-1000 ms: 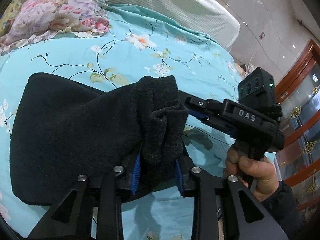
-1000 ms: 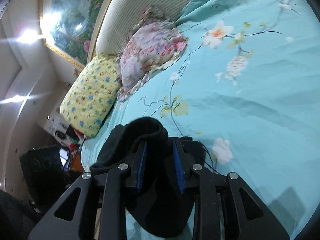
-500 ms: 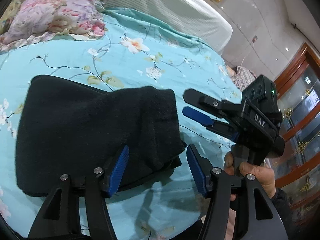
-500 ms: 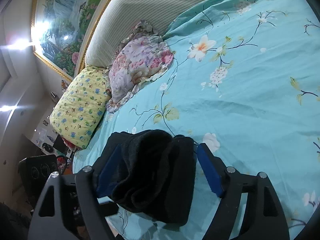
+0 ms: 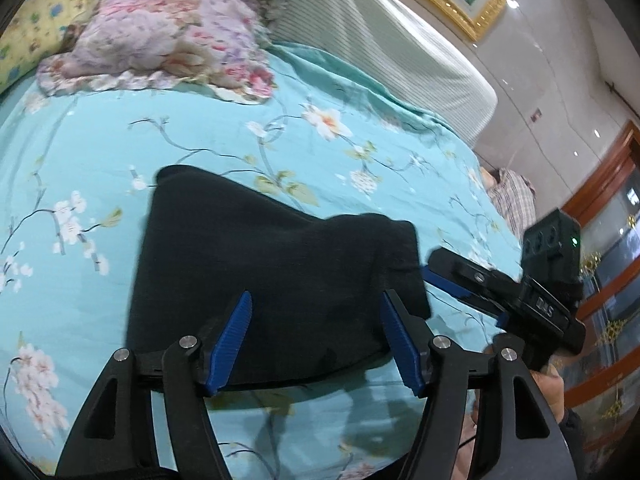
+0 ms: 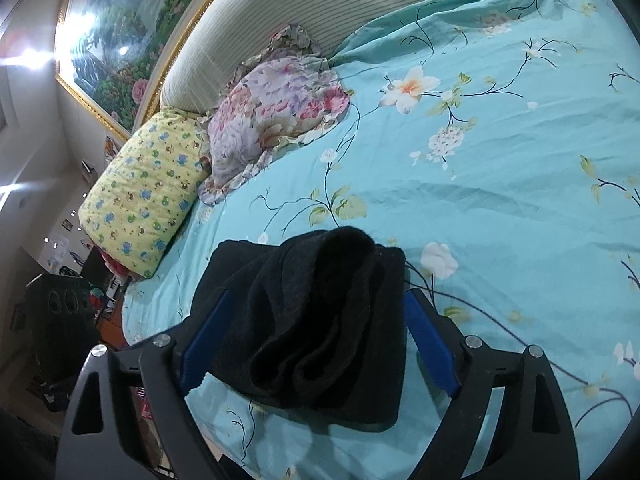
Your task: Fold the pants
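Now the black pants (image 5: 260,280) lie folded in a thick bundle on the bed (image 5: 100,168), near its front edge, on the turquoise sheet with a flower pattern. The left hand-held gripper (image 5: 316,336) is spread wide; its blue pads (image 5: 232,340) stand on both sides of the near part of the bundle and do not pinch the cloth. Whether they touch it, I cannot tell. In the left wrist view the right hand-held gripper (image 5: 444,280) comes from the right side, with its tip just beside the right end of the pants, and a hand (image 5: 548,384) holds its handle.

In the right wrist view the right hand-held gripper (image 6: 312,332) is also spread, one finger on each side of the pants (image 6: 320,328). The upper layer of the bundle is rolled and bulges up between the fingers, above a flatter layer that lies on the sheet.

Further back on the bed (image 6: 500,200), a pink floral pillow (image 6: 272,116) and a yellow pillow (image 6: 144,192) lie side by side, touching each other, against the striped headboard (image 6: 320,4). Above the headboard hangs a painting (image 6: 132,32) in a golden frame.
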`<state>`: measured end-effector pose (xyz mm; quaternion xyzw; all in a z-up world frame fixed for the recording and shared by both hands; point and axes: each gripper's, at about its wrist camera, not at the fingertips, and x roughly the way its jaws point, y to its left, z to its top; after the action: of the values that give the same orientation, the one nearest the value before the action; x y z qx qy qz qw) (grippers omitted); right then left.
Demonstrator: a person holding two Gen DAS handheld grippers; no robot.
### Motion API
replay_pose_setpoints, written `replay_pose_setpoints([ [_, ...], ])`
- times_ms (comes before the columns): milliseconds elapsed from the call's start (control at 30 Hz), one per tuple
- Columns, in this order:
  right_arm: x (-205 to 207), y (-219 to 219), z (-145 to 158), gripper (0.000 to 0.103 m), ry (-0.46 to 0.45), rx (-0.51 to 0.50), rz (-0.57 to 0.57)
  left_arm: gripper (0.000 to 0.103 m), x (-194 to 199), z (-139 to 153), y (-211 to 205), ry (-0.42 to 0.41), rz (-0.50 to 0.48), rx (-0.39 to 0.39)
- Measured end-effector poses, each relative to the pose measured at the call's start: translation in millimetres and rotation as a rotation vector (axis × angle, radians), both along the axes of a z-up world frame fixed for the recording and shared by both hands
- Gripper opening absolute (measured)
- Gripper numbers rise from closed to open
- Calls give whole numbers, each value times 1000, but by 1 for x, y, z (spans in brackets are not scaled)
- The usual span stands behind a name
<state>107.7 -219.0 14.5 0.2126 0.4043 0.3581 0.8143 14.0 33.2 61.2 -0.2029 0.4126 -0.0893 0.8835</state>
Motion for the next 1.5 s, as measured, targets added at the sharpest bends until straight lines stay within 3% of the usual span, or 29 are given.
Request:
replay_pose_setpoints([
  [733,-21,15,-3,92,40,-37,-32,72,-2,-14,60,33,128,-48],
  [1067,-22,18,-9,93,52,-52,-48,74,1,-24,67,64,139,-72],
  [1500,-15,17,-36,93,139,-46,-74,79,18,-50,77,138,144,-133],
])
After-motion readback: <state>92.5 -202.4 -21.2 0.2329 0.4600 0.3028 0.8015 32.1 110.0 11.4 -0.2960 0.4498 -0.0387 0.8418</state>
